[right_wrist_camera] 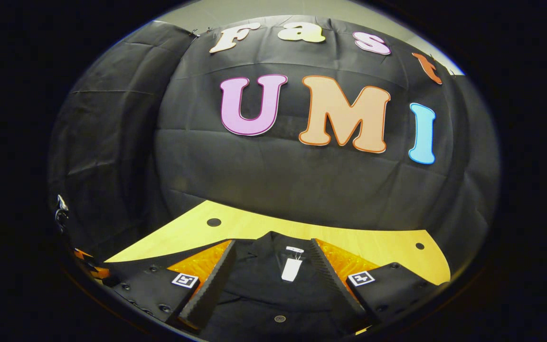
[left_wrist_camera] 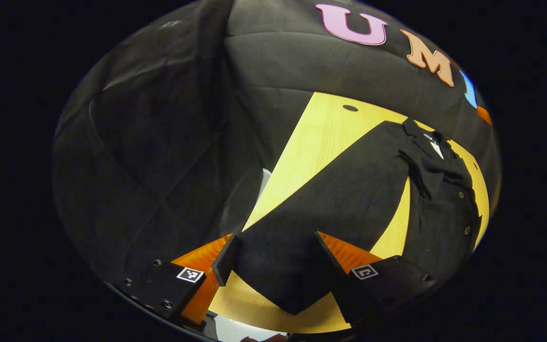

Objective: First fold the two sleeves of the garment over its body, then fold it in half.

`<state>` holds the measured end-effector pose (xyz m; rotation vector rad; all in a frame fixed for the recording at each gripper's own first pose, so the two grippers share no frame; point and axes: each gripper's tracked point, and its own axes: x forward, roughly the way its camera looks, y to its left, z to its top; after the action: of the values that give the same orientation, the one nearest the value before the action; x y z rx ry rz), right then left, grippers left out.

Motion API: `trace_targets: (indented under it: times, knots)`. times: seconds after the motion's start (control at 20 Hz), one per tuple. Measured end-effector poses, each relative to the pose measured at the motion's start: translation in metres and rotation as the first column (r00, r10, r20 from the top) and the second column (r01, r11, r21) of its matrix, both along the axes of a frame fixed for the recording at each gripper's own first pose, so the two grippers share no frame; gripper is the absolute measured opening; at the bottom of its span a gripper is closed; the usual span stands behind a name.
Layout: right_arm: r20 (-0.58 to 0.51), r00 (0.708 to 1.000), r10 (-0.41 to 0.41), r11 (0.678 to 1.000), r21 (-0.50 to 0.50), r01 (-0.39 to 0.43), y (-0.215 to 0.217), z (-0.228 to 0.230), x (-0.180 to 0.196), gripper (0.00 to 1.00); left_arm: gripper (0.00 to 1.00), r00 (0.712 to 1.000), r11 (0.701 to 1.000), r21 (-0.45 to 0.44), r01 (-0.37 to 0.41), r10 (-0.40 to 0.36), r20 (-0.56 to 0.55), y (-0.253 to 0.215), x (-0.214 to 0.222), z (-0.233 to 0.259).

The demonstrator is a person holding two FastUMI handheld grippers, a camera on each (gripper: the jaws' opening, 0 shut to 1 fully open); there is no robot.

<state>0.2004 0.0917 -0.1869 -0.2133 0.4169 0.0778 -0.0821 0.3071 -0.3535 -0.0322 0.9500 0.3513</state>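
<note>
Sleeve cuff (left_wrist_camera: 297,285): its tip runs behind the left gripper's (left_wrist_camera: 273,266) right finger.
Shirt (right_wrist_camera: 273,294): lower body cut off by the picture's edge.
White tag (right_wrist_camera: 291,268): print too small to tell.

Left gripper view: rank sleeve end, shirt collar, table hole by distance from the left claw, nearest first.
1. Sleeve end: between the left claw fingers, at the near table edge.
2. Shirt collar: far right, where the shirt's body lies.
3. Table hole: at the far edge, near the wall; only slightly beyond the collar.
</note>
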Motion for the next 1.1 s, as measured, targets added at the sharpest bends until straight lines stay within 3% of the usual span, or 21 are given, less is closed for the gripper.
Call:
trace_targets:
  times: [0.15,0.35,0.55,0.6,0.65,0.7,0.8,0.85,0.9,1.1]
  knots:
    - [-0.008,1.0,-0.002,1.0,-0.001,0.002,-0.005,0.0,-0.004,0.98,1.0,1.0,1.0,0.013,0.009,-0.009,0.003,0.0,0.003,-0.002]
    - [-0.022,1.0,0.0,1.0,-0.008,0.0,-0.013,-0.004,-0.005,0.98,0.95,1.0,1.0,-0.009,0.017,-0.017,0.006,-0.006,0.0,-0.004]
    - [-0.02,1.0,0.005,1.0,-0.005,-0.005,-0.021,-0.002,-0.007,0.99,0.66,1.0,0.999,-0.024,0.021,-0.021,-0.001,-0.021,0.004,-0.004]
    - [-0.02,1.0,0.004,1.0,-0.002,-0.004,-0.024,-0.001,-0.008,1.0,0.54,1.0,0.999,-0.023,0.03,-0.03,0.001,-0.025,0.006,-0.003]
    - [-0.019,1.0,0.001,1.0,0.0,-0.001,-0.029,0.0,-0.01,0.99,0.48,0.999,0.999,-0.019,0.034,-0.034,-0.002,-0.029,0.006,-0.005]
    - [-0.018,1.0,-0.002,1.0,0.001,0.002,-0.034,0.002,-0.012,0.99,0.33,0.999,0.999,-0.019,0.038,-0.038,-0.001,-0.032,0.007,-0.003]
    - [-0.027,1.0,-0.009,1.0,0.007,0.009,-0.045,0.001,-0.016,1.0,0.12,1.0,1.0,0.001,0.029,-0.029,-0.004,-0.035,0.009,-0.002]
    - [-0.039,0.999,-0.015,1.0,0.01,0.015,-0.051,-0.001,-0.019,0.99,0.05,1.0,1.0,0.012,0.018,-0.018,-0.004,-0.035,0.01,-0.001]
    - [-0.043,0.999,-0.02,1.0,0.015,0.02,-0.057,0.0,-0.022,0.99,0.0,1.0,1.0,0.019,0.007,-0.007,-0.009,-0.033,0.01,0.001]
    - [-0.025,0.999,-0.036,0.999,0.023,0.037,-0.081,0.009,-0.031,0.99,0.0,0.998,0.999,0.0,-0.047,0.047,-0.033,-0.031,0.019,0.015]
